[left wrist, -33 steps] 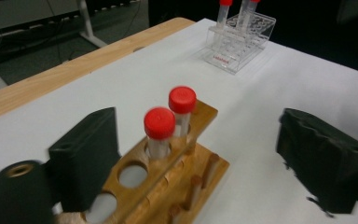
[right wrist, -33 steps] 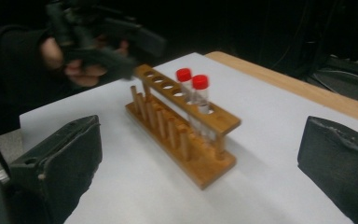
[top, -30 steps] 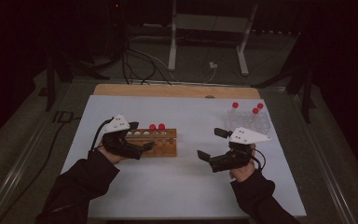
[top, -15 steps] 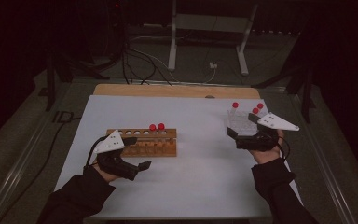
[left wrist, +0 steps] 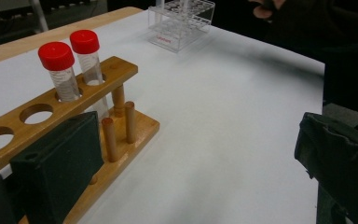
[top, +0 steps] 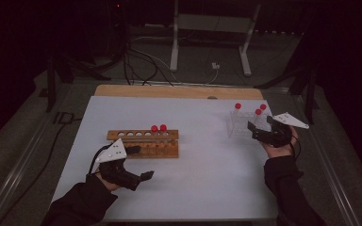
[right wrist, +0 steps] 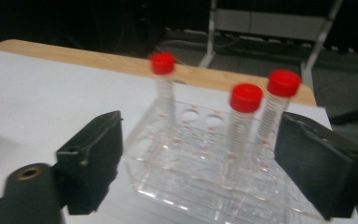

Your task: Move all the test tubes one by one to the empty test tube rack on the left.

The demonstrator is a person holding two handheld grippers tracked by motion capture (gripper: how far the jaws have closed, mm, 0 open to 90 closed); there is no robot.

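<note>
My right gripper (top: 259, 132) has jaws spread, just closing, before the clear rack (right wrist: 200, 172); its red print is unreadable. My left gripper (top: 139, 165) is spread beside the wooden rack (top: 143, 143).

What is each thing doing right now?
Wooden rack: standing, two red-capped tubes upright in its end holes, other holes empty.
Clear rack: standing, three capped tubes upright in it.
Left gripper: open, holding nothing, beside the wooden rack.
Right gripper: open around the clear rack, jaws just closing, nothing gripped yet.
</note>
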